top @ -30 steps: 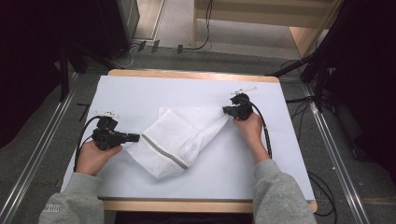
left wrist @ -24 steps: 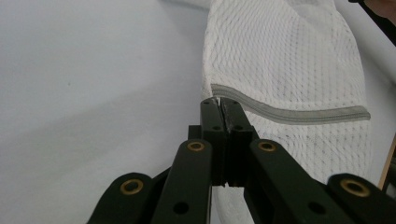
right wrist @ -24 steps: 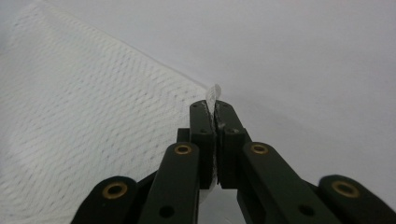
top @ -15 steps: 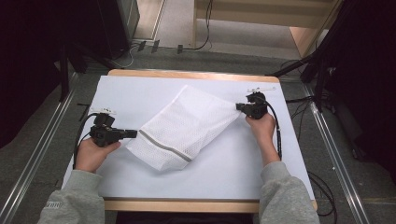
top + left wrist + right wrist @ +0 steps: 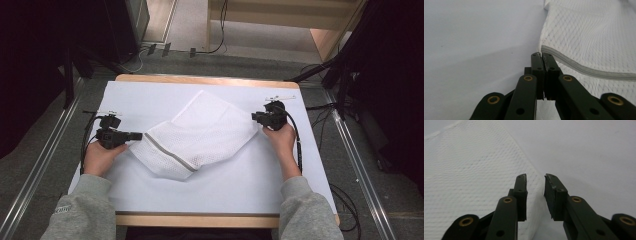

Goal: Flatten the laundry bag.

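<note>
The right gripper is now out near the table's right edge, further right than half a second ago, and the white mesh bag is pulled out wider and flatter across the white table cover than a second ago. The right gripper's jaws now stand apart over the bag's right corner, so it looks released, though the cloth edge sits just between and below them. The left gripper is clenched shut right at the end of the grey zipper band; it seems to pinch that corner, but I can't see cloth actually inside the jaws. The left hand has barely shifted.

Judgement: the spreading step looks about done on the right side, and the left end is probably next to let go.

Bag: fine netting, soft, lies slanted mid-table, with its lower left part folded over along the zipper and a few shallow wrinkles.
</note>
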`<control>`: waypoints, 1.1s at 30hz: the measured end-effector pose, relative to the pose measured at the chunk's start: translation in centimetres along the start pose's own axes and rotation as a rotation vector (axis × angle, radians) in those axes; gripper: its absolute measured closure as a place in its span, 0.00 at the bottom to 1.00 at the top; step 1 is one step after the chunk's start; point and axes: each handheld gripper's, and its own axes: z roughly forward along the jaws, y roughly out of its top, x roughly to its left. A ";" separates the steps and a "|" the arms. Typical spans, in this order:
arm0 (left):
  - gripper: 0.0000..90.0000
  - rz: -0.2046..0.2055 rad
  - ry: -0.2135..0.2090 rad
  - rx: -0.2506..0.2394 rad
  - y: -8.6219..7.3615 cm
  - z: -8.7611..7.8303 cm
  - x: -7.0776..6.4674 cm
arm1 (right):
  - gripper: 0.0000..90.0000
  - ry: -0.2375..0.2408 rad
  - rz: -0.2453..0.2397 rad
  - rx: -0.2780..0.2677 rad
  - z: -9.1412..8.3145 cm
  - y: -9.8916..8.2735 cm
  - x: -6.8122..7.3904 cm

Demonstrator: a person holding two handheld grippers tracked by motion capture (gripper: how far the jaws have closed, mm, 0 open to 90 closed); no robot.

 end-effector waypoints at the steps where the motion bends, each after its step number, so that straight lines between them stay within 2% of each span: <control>1: 0.94 0.009 -0.003 0.001 0.0 0.0 -0.1 | 0.80 0.004 0.001 -0.010 -0.3 0.0 0.0; 2: 0.88 0.010 -0.008 -0.001 0.0 0.0 -0.3 | 0.79 0.015 0.003 -0.021 -0.9 0.0 0.0; 6: 0.74 0.059 -0.015 -0.022 0.2 -0.8 -1.3 | 0.80 0.048 -0.007 -0.034 -2.3 -0.4 0.7; 9: 0.69 0.091 -0.040 -0.041 0.4 -1.6 -2.6 | 0.80 0.071 -0.028 -0.027 -3.2 -1.1 1.6; 11: 0.67 0.120 -0.052 -0.047 0.5 -1.8 -3.5 | 0.80 0.081 -0.044 -0.015 -3.9 -1.8 2.4; 16: 0.63 0.158 -0.092 -0.044 0.7 -1.6 -5.9 | 0.79 0.112 -0.100 -0.013 -5.5 -3.2 4.1; 18: 0.62 0.171 -0.103 -0.033 0.5 -1.3 -6.7 | 0.79 0.130 -0.102 -0.019 -6.0 -3.6 4.4; 26: 0.57 0.214 -0.133 -0.025 -0.9 -1.2 -9.2 | 0.77 0.184 -0.130 -0.003 -7.3 -5.5 6.1; 33: 0.55 0.246 -0.153 -0.017 -2.2 -0.9 -10.7 | 0.75 0.226 -0.180 0.022 -8.1 -6.8 8.0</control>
